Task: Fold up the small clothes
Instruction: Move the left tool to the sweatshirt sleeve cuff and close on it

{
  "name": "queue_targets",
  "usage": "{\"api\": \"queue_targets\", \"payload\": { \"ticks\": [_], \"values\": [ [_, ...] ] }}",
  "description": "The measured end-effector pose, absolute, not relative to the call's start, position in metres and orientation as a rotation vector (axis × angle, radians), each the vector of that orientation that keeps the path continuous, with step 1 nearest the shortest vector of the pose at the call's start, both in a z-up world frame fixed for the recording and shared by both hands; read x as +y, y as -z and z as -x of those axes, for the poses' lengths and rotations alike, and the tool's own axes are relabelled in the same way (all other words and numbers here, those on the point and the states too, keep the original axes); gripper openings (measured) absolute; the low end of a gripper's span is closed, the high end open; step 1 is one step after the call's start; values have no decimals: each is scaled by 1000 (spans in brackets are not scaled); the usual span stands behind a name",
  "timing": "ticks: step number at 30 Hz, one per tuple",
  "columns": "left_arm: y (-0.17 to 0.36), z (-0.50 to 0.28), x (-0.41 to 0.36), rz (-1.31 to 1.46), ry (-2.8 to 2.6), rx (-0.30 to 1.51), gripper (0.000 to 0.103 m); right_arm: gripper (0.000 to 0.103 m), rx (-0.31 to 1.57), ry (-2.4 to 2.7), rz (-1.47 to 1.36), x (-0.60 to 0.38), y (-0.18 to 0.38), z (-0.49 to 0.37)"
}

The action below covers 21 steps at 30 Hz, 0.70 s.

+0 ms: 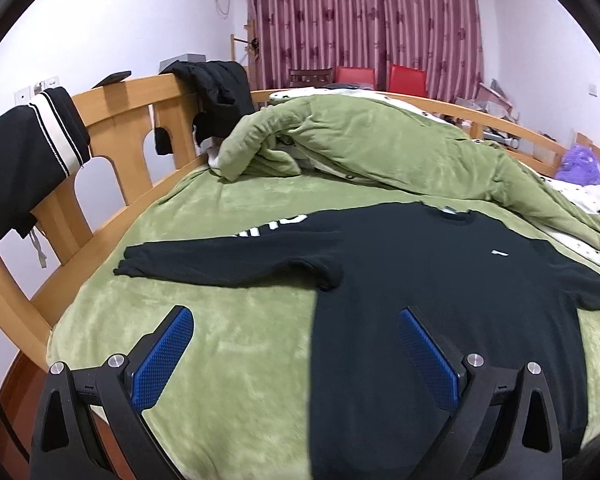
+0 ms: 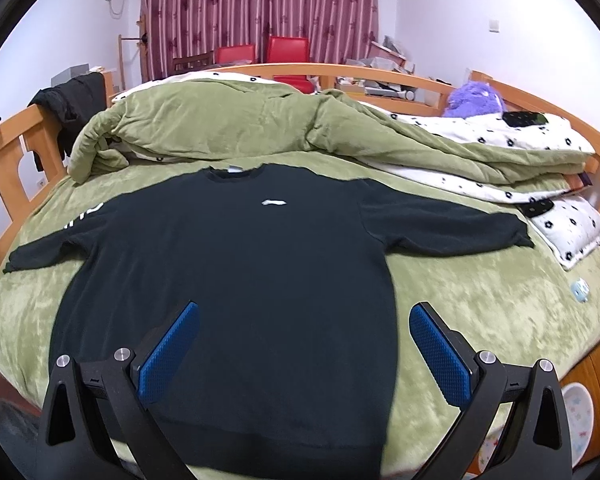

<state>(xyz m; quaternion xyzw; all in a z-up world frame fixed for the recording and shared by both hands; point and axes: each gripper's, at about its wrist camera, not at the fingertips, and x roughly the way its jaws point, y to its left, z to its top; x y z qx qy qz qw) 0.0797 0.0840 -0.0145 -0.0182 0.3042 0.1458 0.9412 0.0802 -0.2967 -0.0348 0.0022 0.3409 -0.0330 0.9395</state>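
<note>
A black long-sleeved sweatshirt (image 2: pixel 236 256) lies flat, front up, on the green bed sheet (image 2: pixel 480 300), sleeves spread to both sides; it also shows in the left wrist view (image 1: pixel 440 288). A small white logo (image 2: pixel 274 202) is on its chest. My left gripper (image 1: pixel 296 316) is open and empty above the shirt's left hem side, its left finger over the sheet. My right gripper (image 2: pixel 304 312) is open and empty above the shirt's lower right part, its right finger over the sheet.
A bunched green duvet (image 2: pixel 228 120) with a white flowered underside lies behind the shirt. A wooden bed rail (image 1: pixel 112 160) with dark clothes hung on it runs along the left. A purple plush toy (image 2: pixel 476 100) sits at the far right. A small pale object (image 2: pixel 580 290) lies on the sheet.
</note>
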Motion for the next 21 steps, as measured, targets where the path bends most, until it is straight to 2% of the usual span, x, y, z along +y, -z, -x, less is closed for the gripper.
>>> {"api": "queue_targets", "payload": {
  "ticks": [9,17,21],
  "values": [
    [46,-137,168,59,-380,679,103,103,712,58,-14,-260,50,-146],
    [99,-191,251,138,-455,755,102,103,712,-23,-93,-221,72,-230],
    [126,-219,283,164,-500,799,97,103,697,-63,-90,-202,86,-263]
  ]
}}
